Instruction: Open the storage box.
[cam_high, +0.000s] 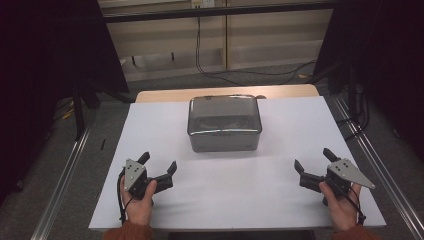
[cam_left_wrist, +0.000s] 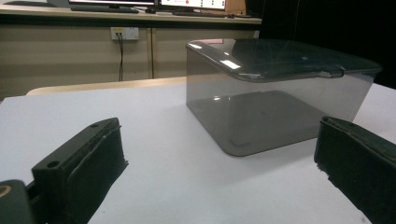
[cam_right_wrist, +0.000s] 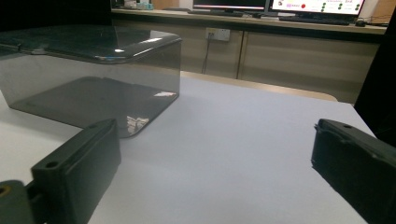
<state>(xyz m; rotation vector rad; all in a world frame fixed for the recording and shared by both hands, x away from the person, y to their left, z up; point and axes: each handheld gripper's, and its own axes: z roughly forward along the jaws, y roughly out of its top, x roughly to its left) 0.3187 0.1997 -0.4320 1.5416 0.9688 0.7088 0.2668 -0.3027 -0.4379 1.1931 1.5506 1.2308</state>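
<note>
A smoky grey see-through plastic box (cam_high: 224, 123) with its lid on stands at the middle back of the white table top (cam_high: 235, 195). Its inside looks bare in the left gripper view (cam_left_wrist: 271, 107) and the right gripper view (cam_right_wrist: 93, 88). My left gripper (cam_high: 159, 162) rests at the front left, held by a hand, jaws wide apart with nothing between them. My right gripper (cam_high: 313, 160) rests at the front right, also open and holding nothing. Both point toward the box and stand well short of it. In the gripper views my left gripper (cam_left_wrist: 219, 154) and right gripper (cam_right_wrist: 215, 158) frame bare table.
The white sheet lies on a wooden table (cam_high: 225, 93) whose far edge shows behind the box. Metal rails (cam_high: 65, 175) run along both sides on the floor. Cables (cam_high: 210, 67) hang by the back wall. A desk with monitors (cam_right_wrist: 280, 7) stands beyond.
</note>
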